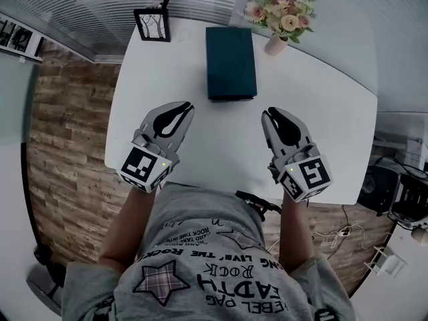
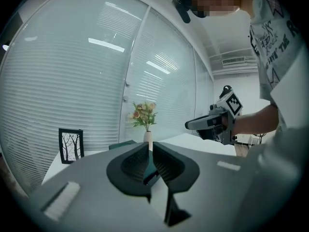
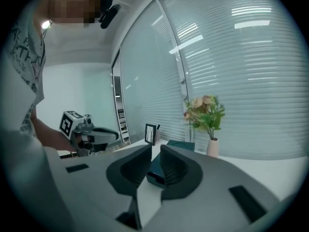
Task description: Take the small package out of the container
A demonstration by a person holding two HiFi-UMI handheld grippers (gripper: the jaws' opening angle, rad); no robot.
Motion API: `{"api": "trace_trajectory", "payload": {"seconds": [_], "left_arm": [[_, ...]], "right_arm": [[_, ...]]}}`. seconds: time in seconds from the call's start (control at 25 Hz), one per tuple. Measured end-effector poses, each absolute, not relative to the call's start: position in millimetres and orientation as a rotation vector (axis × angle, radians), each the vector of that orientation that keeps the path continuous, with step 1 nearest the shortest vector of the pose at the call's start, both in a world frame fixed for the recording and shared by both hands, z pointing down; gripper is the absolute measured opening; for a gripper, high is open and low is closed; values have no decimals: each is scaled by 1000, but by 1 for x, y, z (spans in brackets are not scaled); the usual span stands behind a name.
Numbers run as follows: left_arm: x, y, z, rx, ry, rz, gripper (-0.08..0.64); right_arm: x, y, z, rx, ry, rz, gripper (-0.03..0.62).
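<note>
**Item: table scene, package retrieval, opening stage**

- Container (image 1: 231, 62): dark teal, box-shaped, flat on the white table (image 1: 221, 156). It looked closed from the head view, and no opening showed in any view.
- Small package: not visible anywhere. Judged to be inside the container, though that could not be confirmed.
- Left gripper (image 1: 182, 107): on the person's side of the container, off its near-left corner and well apart from it. The jaws were drawn together with nothing between them. Its own view showed the container only beyond the tips.
- Right gripper (image 1: 270, 116): on the person's side of the container, off its near-right corner, likewise well apart. The jaws were closed and empty.
- Picture frame (image 1: 152, 24): upright, beyond and left of the container, near the table's far corner.
- Flower vase (image 1: 275, 43): just beside the container's far-right corner, holding pale blooms.

**Progress:** judged as barely begun. Neither gripper touched the container and nothing was lifted out. What remained was to reach the container, open it or get inside, grip the package, and bring it clear.
</note>
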State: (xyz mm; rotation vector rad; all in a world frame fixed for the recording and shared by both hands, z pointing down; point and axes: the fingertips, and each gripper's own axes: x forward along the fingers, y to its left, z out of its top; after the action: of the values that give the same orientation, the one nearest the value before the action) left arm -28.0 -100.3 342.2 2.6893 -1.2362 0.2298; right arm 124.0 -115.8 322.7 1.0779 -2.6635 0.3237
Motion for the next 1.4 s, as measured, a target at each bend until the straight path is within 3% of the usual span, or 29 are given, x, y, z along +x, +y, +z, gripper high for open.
{"api": "trace_trajectory", "payload": {"seconds": [0.84,0.96,1.4], "left_arm": [[13,-133,443,2623,-996,483,37],[17,-130,464,2594,-963,536,61],[17,-139,501,2531,-1000,639,71]], "right_arm": [[124,-142,403,1108,-2440,401,22],[121,-147,429,1069,-2397,442,141],[124,-164,499,1032,-2229,463,141]]}}
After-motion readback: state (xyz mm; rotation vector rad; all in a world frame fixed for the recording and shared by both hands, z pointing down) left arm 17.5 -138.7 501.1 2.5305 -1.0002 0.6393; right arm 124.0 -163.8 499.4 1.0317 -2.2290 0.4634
